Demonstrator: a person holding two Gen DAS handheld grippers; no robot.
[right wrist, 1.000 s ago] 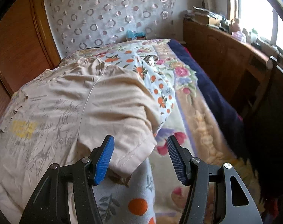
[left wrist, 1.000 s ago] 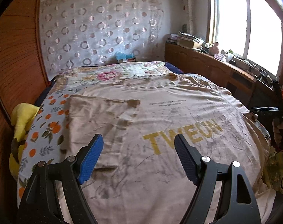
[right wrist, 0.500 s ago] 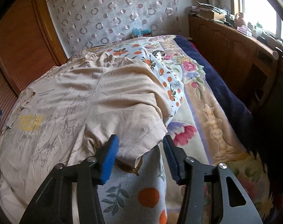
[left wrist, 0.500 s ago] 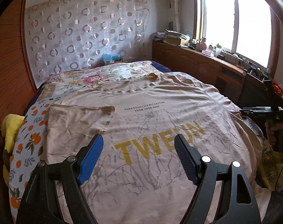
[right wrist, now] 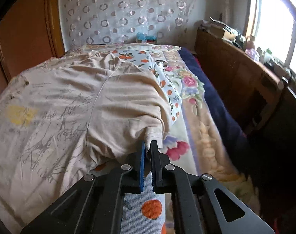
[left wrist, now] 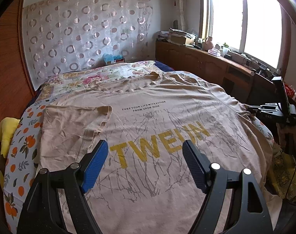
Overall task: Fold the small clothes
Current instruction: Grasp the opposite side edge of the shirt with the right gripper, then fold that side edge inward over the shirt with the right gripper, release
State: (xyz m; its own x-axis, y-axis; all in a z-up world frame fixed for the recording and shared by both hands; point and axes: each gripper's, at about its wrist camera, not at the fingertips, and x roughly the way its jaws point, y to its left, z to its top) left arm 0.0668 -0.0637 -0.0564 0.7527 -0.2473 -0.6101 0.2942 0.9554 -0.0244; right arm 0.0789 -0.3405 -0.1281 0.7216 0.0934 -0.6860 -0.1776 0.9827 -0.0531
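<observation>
Beige cotton covered most of the bed: the T-shirt (left wrist: 159, 128) lay front up on the orange-print sheet (left wrist: 17, 150), its yellow "TWEUN" lettering (left wrist: 159, 146) facing me and one sleeve (left wrist: 69, 124) folded in over the chest. My left gripper (left wrist: 145, 152) hung above the lettering, jaws wide apart and holding nothing. My right gripper (right wrist: 147, 148) was clamped on the hem of the other sleeve (right wrist: 153, 135) at the bed's edge.

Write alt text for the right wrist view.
The right gripper is shut on the sleeve hem of a beige T-shirt spread across a bed with a floral and orange-print cover. A wooden cabinet stands under a bright window.
</observation>
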